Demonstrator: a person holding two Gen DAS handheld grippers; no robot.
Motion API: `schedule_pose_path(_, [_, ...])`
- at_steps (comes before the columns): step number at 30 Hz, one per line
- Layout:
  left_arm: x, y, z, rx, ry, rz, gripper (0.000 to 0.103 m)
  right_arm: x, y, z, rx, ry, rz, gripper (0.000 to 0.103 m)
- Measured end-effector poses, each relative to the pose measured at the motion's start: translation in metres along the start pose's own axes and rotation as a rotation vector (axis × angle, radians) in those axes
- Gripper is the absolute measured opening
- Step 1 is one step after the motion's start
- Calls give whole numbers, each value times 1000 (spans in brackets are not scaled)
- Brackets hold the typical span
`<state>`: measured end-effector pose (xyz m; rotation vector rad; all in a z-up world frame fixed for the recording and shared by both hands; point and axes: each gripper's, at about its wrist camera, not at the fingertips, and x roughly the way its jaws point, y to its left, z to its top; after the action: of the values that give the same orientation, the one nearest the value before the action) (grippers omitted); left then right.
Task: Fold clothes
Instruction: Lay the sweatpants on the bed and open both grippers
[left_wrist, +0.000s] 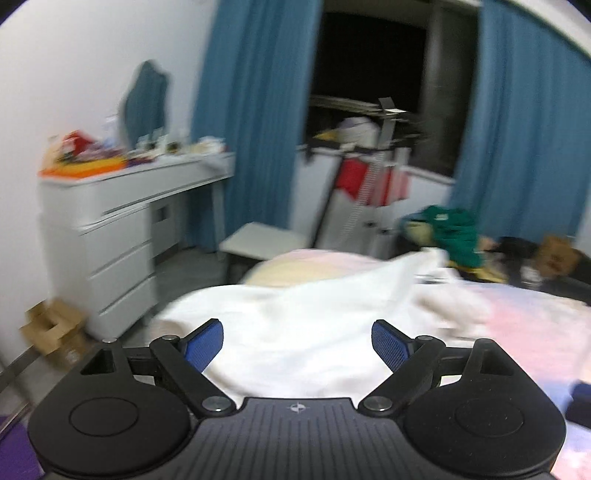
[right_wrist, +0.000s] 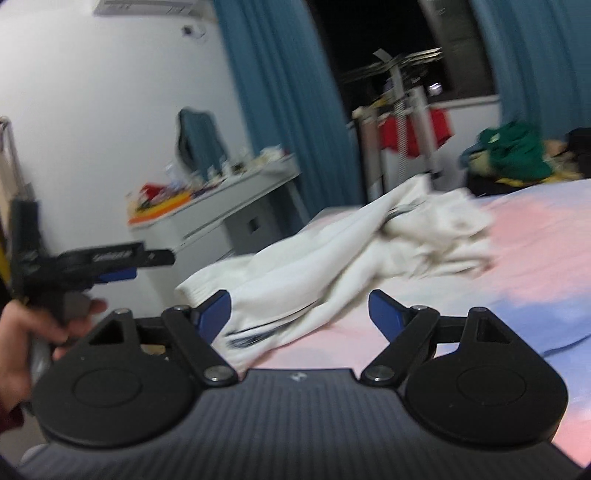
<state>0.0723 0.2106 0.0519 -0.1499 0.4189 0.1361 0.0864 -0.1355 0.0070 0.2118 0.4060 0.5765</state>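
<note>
Left wrist view, blurred throughout: left gripper (left_wrist: 297, 345) spread wide, blue pads (left_wrist: 205, 343) far apart, nothing held. It hovers over a white garment (left_wrist: 295, 321) lying crumpled on the bed (left_wrist: 535, 325), whose sheet is pink with pale blue patches. The garment fills the gap between the fingers and runs up toward 1 o'clock. At 9 o'clock, a white dresser (left_wrist: 118, 236) with a cluttered top. Blue curtains (left_wrist: 255, 110) at 11 and 2 o'clock frame a dark window. A heap of green clothes (left_wrist: 454, 229) lies at 2 o'clock, past the garment's far end.

Right wrist view: right gripper (right_wrist: 299, 314) likewise wide open, gripping nothing. The white garment (right_wrist: 332, 258) lies on the bed (right_wrist: 517, 266), stretched from just ahead of the left finger at 10 o'clock out to a bunched end at 1 o'clock; dark stripes show on its near edge. The near edge sits just beside the left pad; contact cannot be told. At 9 o'clock, a person's hand (right_wrist: 37, 332) holds the handle of the left gripper (right_wrist: 122, 266), seen side-on, well clear of the cloth. Green clothes (right_wrist: 517, 151) sit at 2 o'clock beyond the bed.
</note>
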Motion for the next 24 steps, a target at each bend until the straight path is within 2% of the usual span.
schedule_pose_path(3, [-7, -51, -4, 19, -24, -77, 89, -19, -24, 9, 0, -39, -54, 83])
schedule_pose_path(8, [-4, -123, -20, 71, -51, -144, 89, -36, -61, 7, -46, -98, -153, 83])
schedule_pose_path(14, [17, -155, -55, 116, -65, -158, 89, -37, -102, -8, 14, -125, -208, 83])
schedule_pose_path(19, [35, -181, -84, 154, -76, -169, 89, -31, -113, -15, 28, -124, -232, 83])
schedule_pose_path(24, [47, -169, -96, 169, -46, -170, 89, -23, -114, -19, 63, -113, -230, 83])
